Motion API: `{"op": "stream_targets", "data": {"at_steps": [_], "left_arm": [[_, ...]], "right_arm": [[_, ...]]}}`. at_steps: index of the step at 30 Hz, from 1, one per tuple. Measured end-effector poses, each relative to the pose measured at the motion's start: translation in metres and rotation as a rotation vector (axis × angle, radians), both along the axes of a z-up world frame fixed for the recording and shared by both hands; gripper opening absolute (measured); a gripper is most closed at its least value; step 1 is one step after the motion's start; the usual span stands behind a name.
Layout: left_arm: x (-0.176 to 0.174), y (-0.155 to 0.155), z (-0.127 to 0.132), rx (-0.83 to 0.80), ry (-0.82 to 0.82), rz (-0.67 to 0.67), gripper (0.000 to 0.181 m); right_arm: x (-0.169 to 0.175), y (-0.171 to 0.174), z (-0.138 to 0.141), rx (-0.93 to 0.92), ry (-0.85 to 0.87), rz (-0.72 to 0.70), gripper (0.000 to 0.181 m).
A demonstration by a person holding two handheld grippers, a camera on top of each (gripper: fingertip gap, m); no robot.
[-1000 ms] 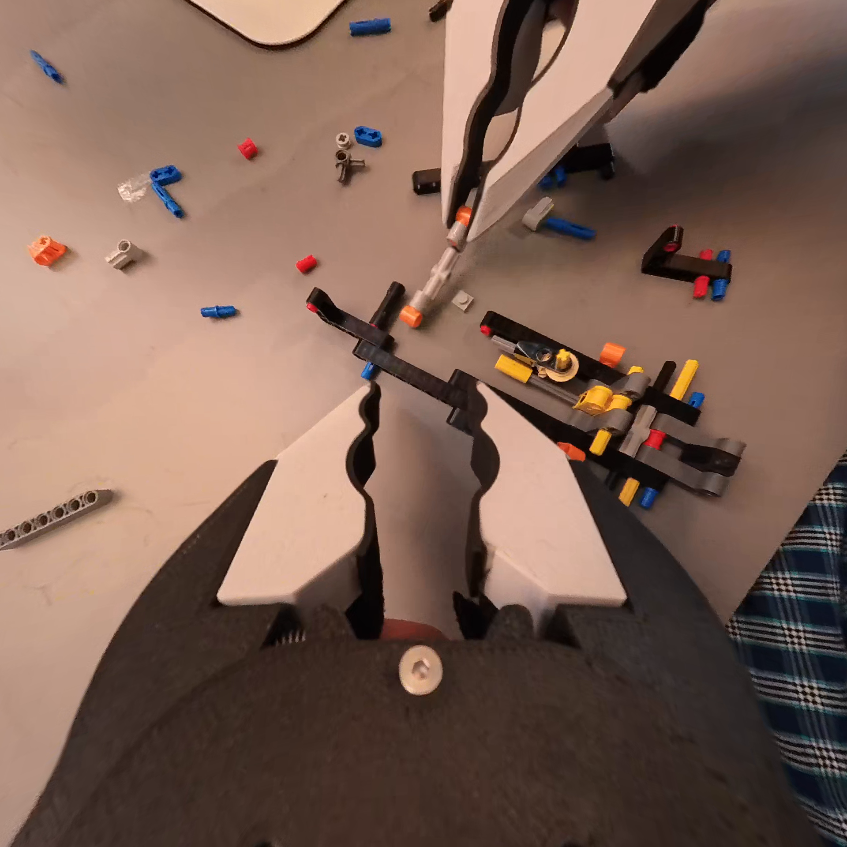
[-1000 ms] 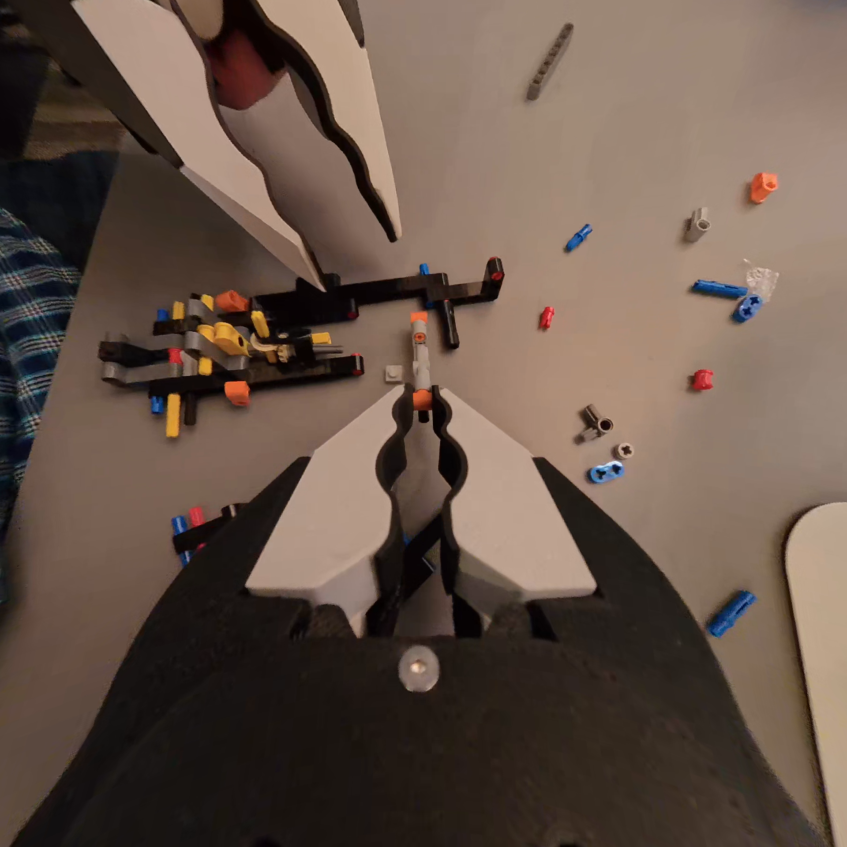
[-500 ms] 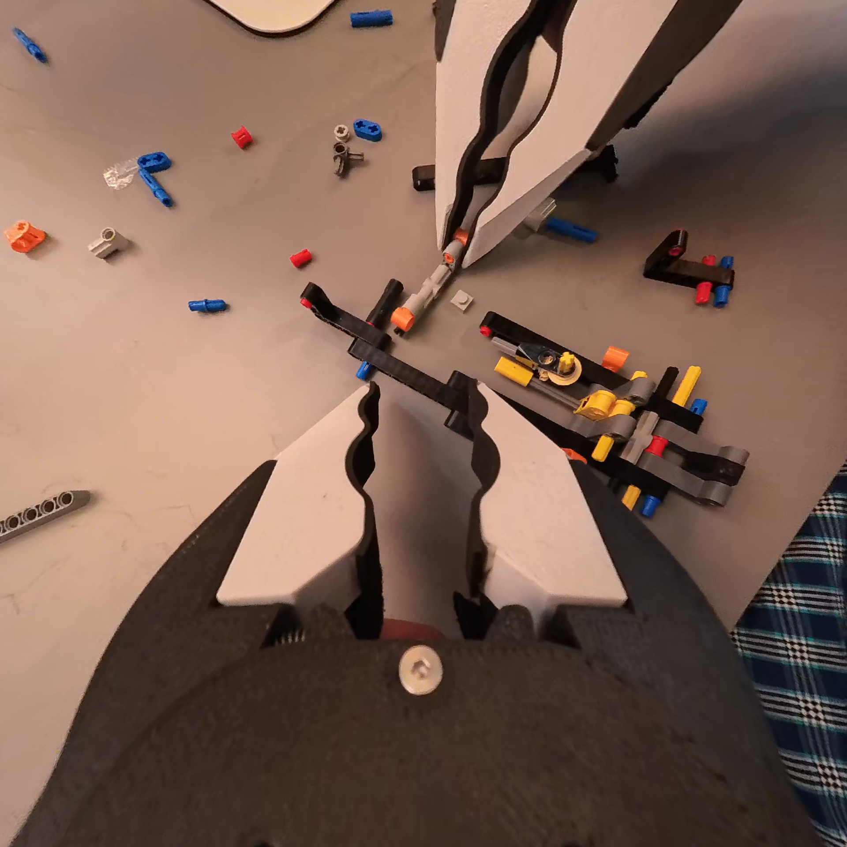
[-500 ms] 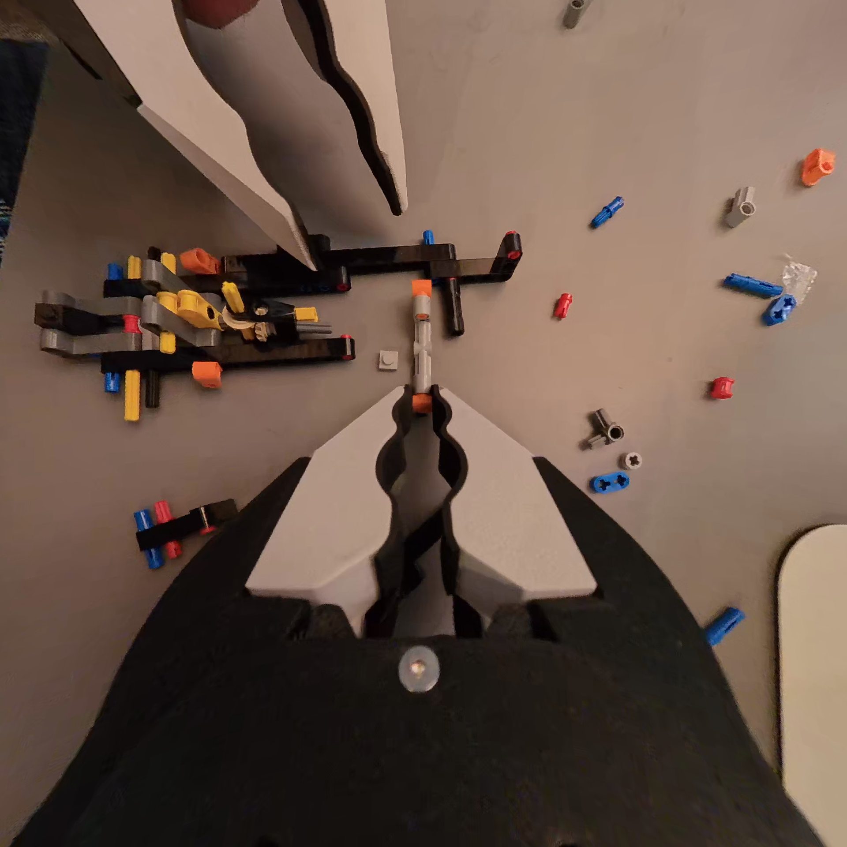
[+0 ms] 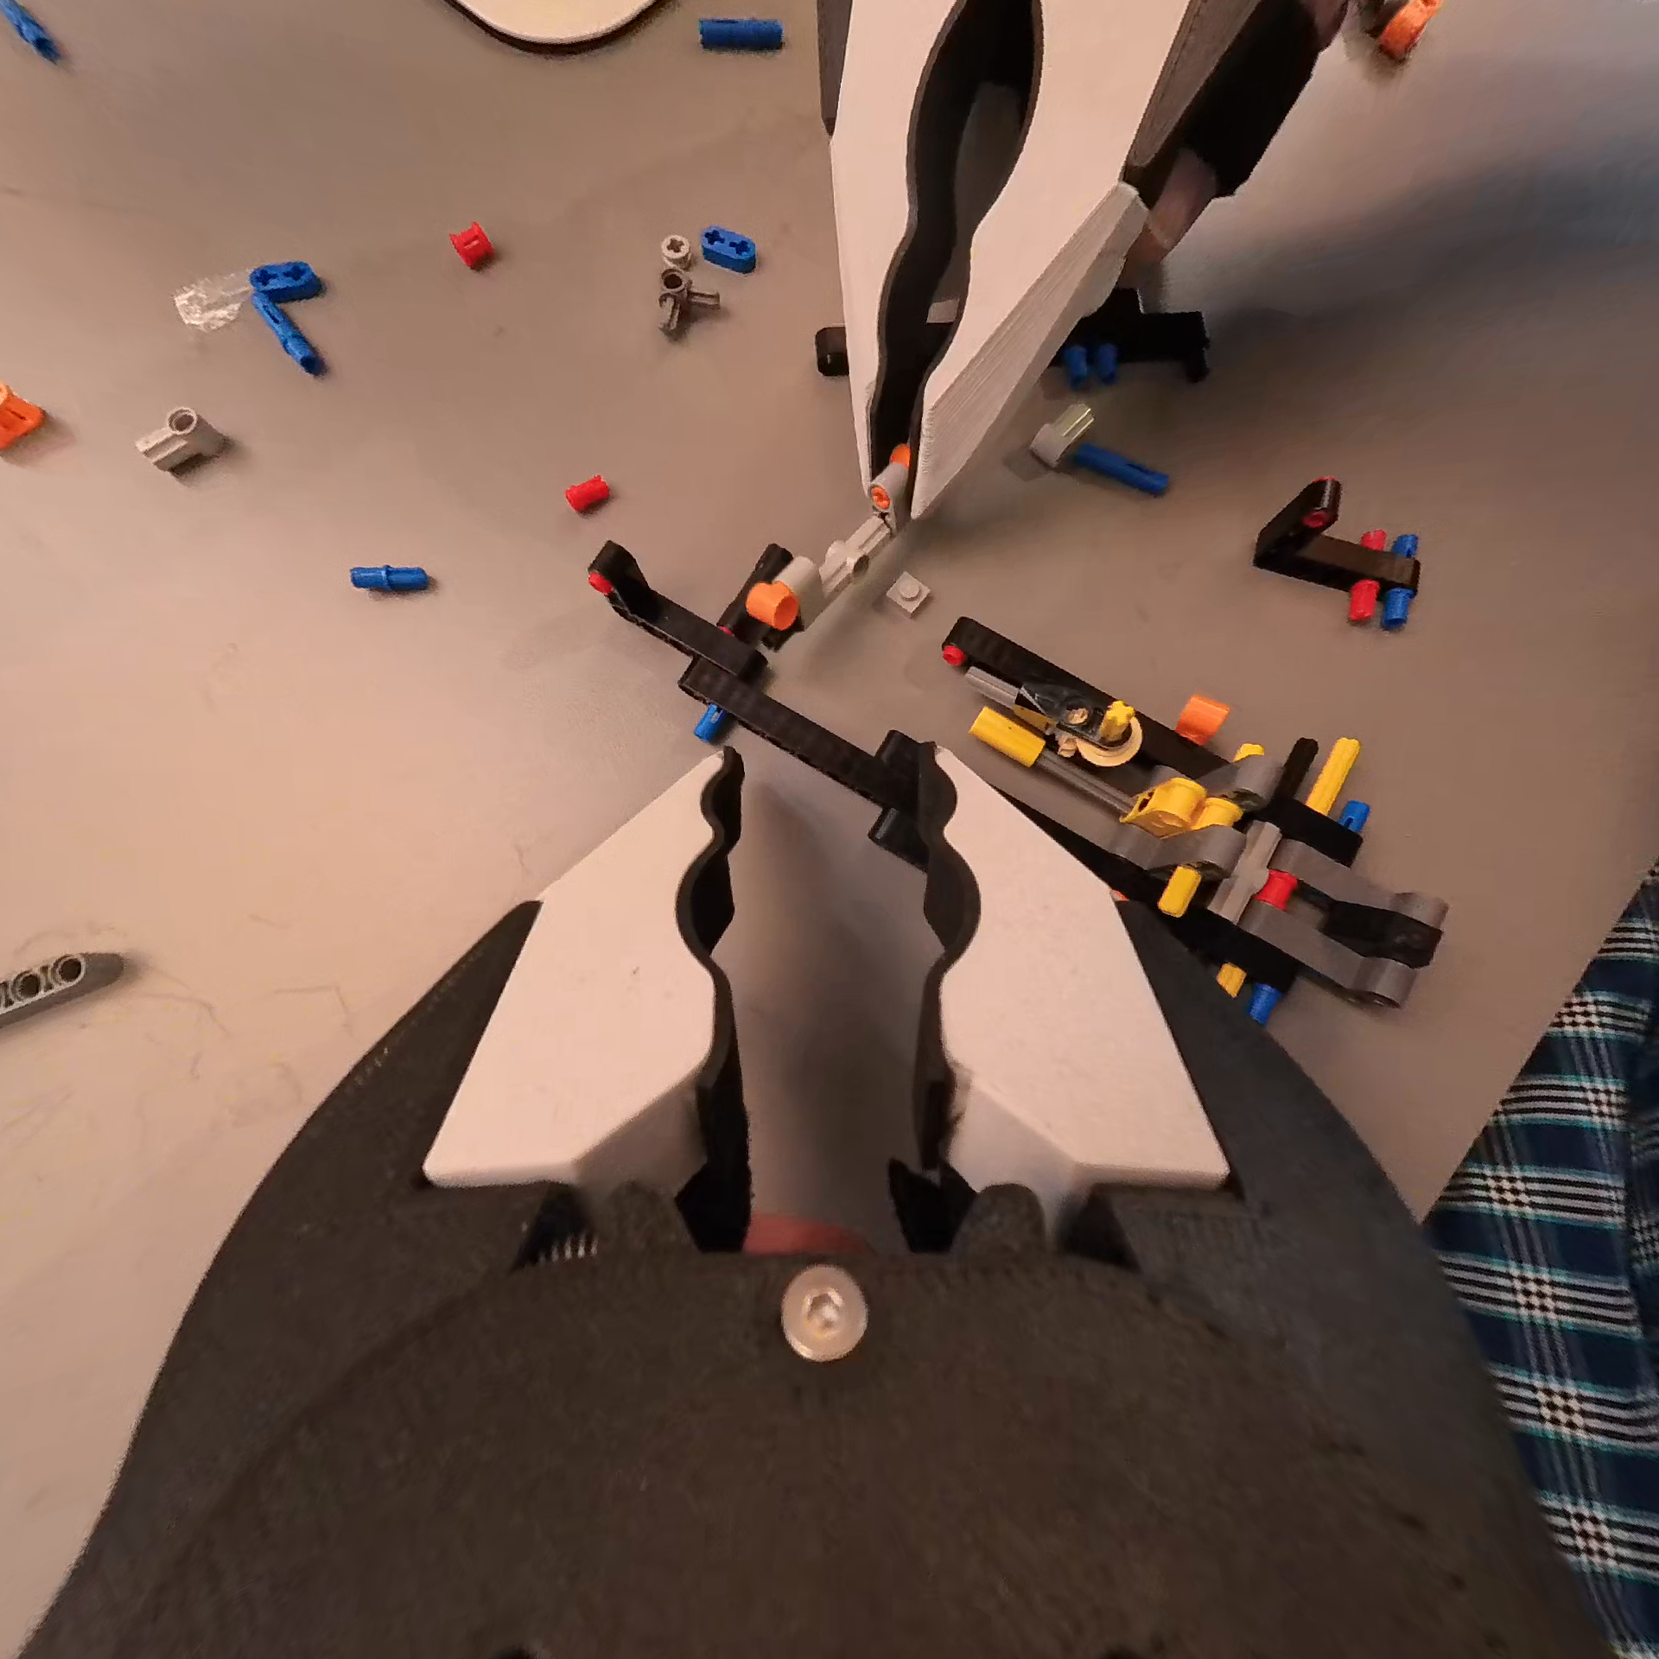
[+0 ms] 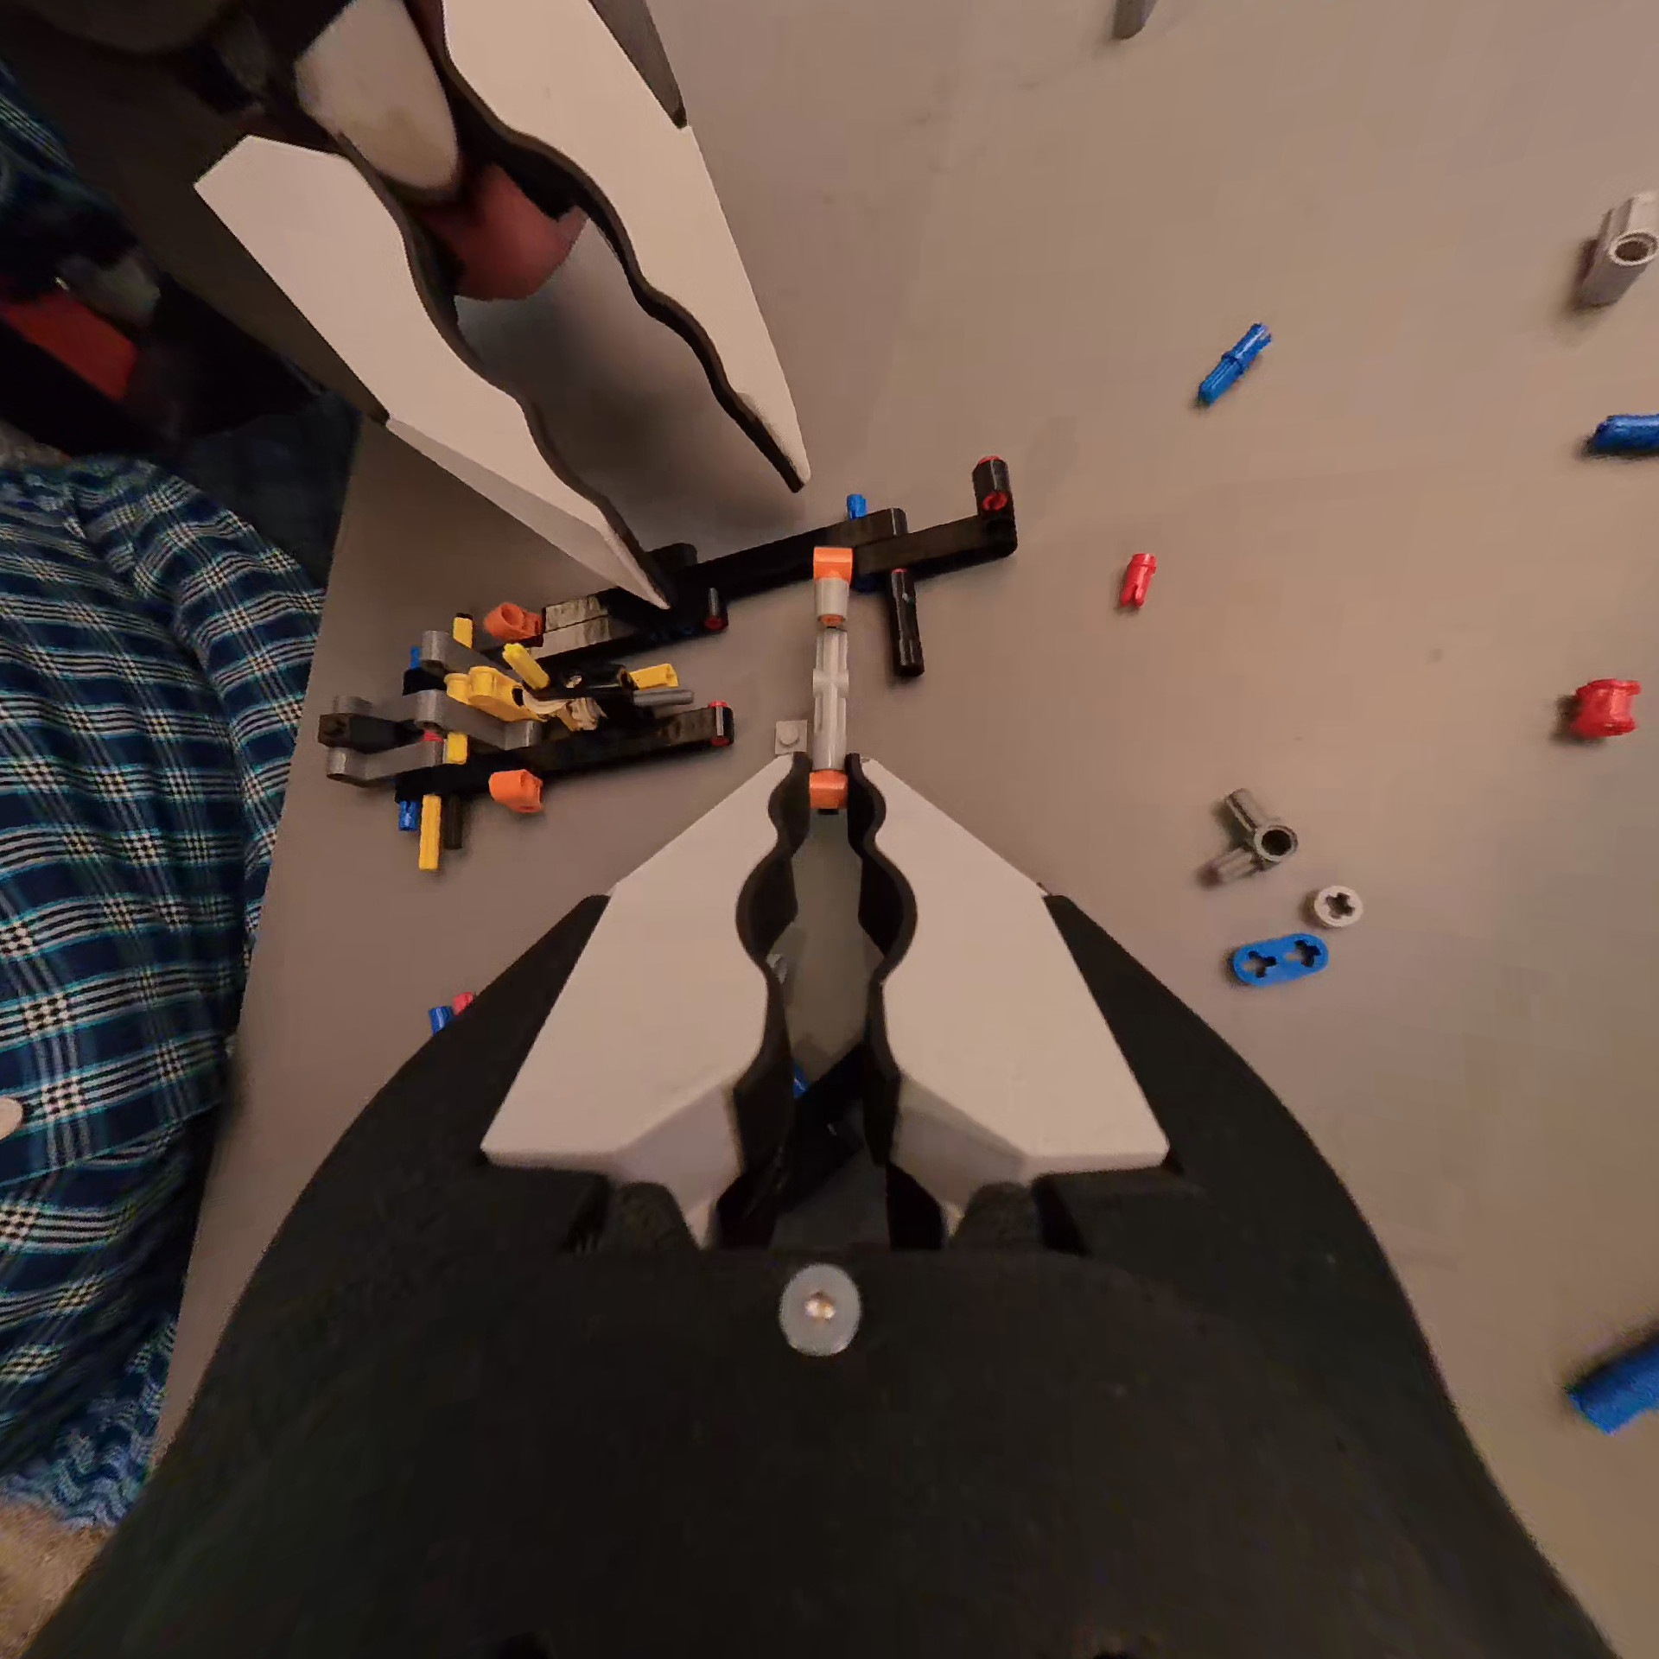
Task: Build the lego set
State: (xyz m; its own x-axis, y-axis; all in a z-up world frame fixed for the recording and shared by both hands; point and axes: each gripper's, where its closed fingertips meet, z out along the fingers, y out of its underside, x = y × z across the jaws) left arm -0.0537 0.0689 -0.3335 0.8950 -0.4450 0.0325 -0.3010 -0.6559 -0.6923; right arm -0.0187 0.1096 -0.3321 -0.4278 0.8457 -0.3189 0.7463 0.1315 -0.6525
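Note:
My right gripper [image 6: 826, 770] is shut on the near orange end of a grey rod with orange ends [image 6: 828, 682]. The rod's far orange end meets a long black beam with red and blue pins [image 6: 934, 539]. In the left wrist view the same rod [image 5: 835, 570] slants down from the right gripper [image 5: 890, 498] to that beam [image 5: 790, 727]. My left gripper [image 5: 830, 772] is open, and its right fingertip rests on the beam's near end. It also shows in the right wrist view [image 6: 729, 539]. The black, grey and yellow main assembly [image 5: 1167, 808] lies right of the beam.
Loose blue pins, red bushes and grey connectors lie across the grey table [image 5: 269, 718]. There is also a small black sub-assembly [image 5: 1338, 561], a tiny grey plate [image 5: 907, 594], a long grey beam [image 5: 54, 978] and a white board [image 5: 557, 13]. A plaid sleeve [image 5: 1571, 1167] lies past the table edge. My hands' fingertips stand some 6 cm from each other.
My right gripper has moved forward and lower with the rod, so the rod's far orange end now reaches the black beam. My left gripper has stayed open on the beam's end.

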Motion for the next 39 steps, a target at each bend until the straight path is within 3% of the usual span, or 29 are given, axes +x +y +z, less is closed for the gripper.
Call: {"op": "stream_targets", "data": {"at_steps": [16,39], "left_arm": [[-0.001,-0.001,0.001,-0.004,-0.027,0.034,0.041],[0.009,0.000,-0.009,-0.034,-0.005,0.054,0.045]], "right_arm": [[-0.001,0.001,-0.001,0.155,0.036,0.082,0.005],[0.006,0.006,0.010,0.170,0.178,0.105,0.006]]}}
